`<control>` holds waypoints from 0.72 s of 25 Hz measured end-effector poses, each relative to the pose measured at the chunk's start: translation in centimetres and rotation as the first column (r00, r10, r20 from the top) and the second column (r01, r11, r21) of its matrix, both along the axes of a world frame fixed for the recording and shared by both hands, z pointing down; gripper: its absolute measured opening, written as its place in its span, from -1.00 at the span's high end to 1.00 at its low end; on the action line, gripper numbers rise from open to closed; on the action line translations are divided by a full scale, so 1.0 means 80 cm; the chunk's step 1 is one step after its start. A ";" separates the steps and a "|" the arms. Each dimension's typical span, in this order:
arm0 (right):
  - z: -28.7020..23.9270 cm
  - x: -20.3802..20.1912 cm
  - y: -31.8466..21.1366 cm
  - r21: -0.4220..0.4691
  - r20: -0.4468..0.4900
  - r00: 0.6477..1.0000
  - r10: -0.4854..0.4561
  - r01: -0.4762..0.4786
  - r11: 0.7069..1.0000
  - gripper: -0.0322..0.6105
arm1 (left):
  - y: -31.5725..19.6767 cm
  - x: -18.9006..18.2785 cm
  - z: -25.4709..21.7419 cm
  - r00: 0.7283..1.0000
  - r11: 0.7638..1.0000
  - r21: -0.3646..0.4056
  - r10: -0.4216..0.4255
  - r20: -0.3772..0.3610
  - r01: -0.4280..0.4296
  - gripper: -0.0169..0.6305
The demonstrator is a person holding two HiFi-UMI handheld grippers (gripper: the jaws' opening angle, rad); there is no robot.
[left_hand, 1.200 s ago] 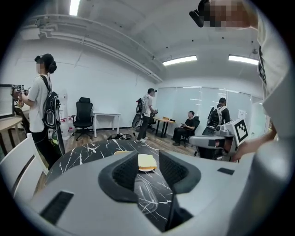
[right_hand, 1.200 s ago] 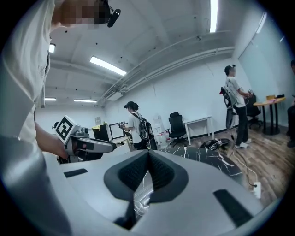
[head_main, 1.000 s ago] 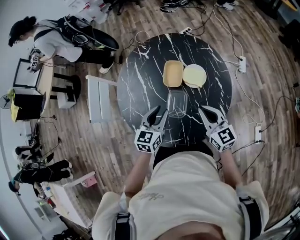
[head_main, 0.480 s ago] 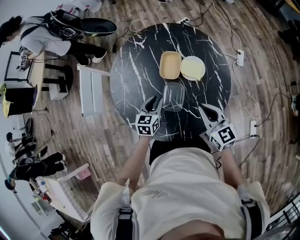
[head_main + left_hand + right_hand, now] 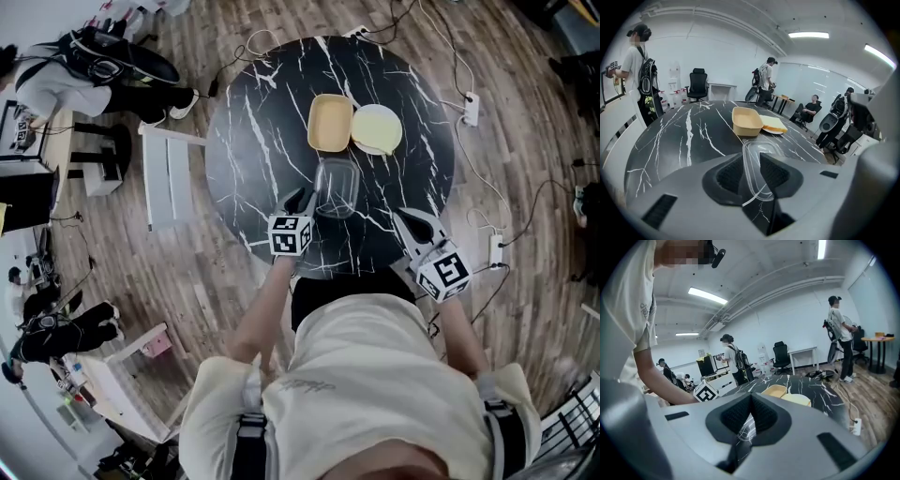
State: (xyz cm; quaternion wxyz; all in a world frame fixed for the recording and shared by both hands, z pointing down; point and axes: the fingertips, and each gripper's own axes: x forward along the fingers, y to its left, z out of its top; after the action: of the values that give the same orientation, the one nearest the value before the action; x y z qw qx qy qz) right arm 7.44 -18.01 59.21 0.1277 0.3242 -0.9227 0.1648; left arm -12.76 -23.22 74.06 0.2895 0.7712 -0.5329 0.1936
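A clear plastic container point(image 5: 336, 187) lies near the front of the round black marble table point(image 5: 253, 141). Behind it stand a tan tub point(image 5: 330, 123) and a white plate with a slice of bread point(image 5: 376, 128). My left gripper point(image 5: 299, 199) is open, its tips at the clear container's near-left rim. The left gripper view shows that rim point(image 5: 759, 152) through the gap between the jaws point(image 5: 750, 157), with the tan tub point(image 5: 746, 122) and bread point(image 5: 773, 125) beyond. My right gripper point(image 5: 405, 221) hangs over the table's near-right edge, shut point(image 5: 751, 397) and holding nothing.
A white bench point(image 5: 169, 178) stands left of the table. A power strip point(image 5: 466, 108) and cables lie on the wooden floor to the right. A person with a backpack point(image 5: 84, 66) is at the far left; more people, desks and office chairs point(image 5: 697, 84) fill the room.
My left gripper has moved forward over the table up to the clear container, which now shows between its jaws. The right gripper has barely shifted.
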 end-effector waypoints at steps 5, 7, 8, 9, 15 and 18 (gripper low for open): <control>-0.001 -0.001 0.001 0.000 -0.010 1.000 -0.020 0.020 1.000 0.88 | -0.006 -0.003 0.036 0.999 0.998 -0.056 -0.008 0.033 0.010 0.56; 0.002 0.000 0.004 -0.004 -0.019 1.000 -0.025 0.025 1.000 0.88 | -0.009 -0.005 0.047 1.000 0.996 -0.081 -0.022 0.021 0.024 0.58; 0.003 0.001 0.005 -0.007 -0.024 0.999 -0.025 0.025 1.000 0.88 | -0.010 -0.004 0.052 1.000 0.995 -0.092 -0.025 0.012 0.026 0.58; 0.004 0.003 0.005 -0.009 -0.027 0.999 -0.023 0.023 1.000 0.88 | -0.011 -0.004 0.055 1.000 0.995 -0.100 -0.026 0.007 0.027 0.58; 0.012 0.012 0.010 -0.033 -0.023 1.000 -0.008 0.007 0.999 0.88 | -0.017 -0.010 0.072 0.998 0.991 -0.126 -0.028 0.063 0.035 0.67; 0.015 0.014 0.009 -0.040 -0.018 1.000 0.000 -0.001 0.999 0.88 | -0.021 -0.014 0.077 0.997 0.989 -0.137 -0.038 0.062 0.047 0.70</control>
State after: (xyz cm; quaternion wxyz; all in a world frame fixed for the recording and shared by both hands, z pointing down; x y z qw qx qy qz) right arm 8.56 -17.28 60.44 0.1423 0.3233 -0.9180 0.1803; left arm -13.91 -24.90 80.19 0.3303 0.7316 -0.5428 0.2468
